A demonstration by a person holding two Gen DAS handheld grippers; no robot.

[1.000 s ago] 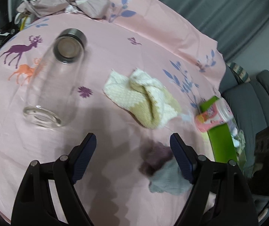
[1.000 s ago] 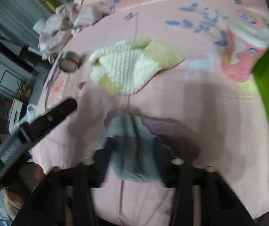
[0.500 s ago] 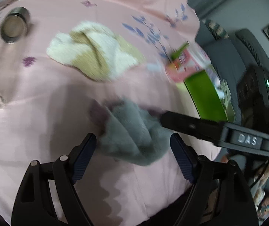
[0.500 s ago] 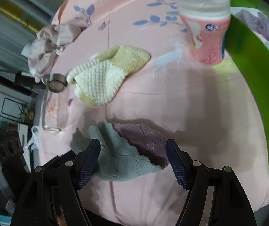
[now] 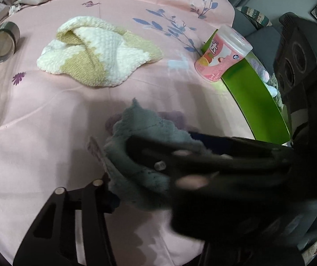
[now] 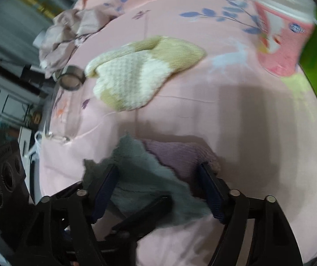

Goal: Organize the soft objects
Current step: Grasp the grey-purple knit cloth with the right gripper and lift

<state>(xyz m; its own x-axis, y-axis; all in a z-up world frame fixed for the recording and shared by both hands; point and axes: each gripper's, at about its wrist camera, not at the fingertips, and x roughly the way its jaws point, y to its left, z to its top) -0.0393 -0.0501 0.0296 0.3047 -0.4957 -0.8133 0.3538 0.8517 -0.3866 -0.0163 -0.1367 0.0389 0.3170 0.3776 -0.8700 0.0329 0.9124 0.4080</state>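
We work the grey-and-purple cloth lying on the table; right hand-held gripper stands spread around it; left hand-held gripper, state unclear; close squarely, gathering both layers.

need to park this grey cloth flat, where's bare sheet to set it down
Bare sheet lies left of the grey cloth, below the cream knit; also between the knit and pink cup. Crowded: both grippers on the cloth; green bin at right.

Ahead of the claws I count two knitted cloths, one grey-purple and one cream-yellow, one pink cup, one green bin and one glass bottle.
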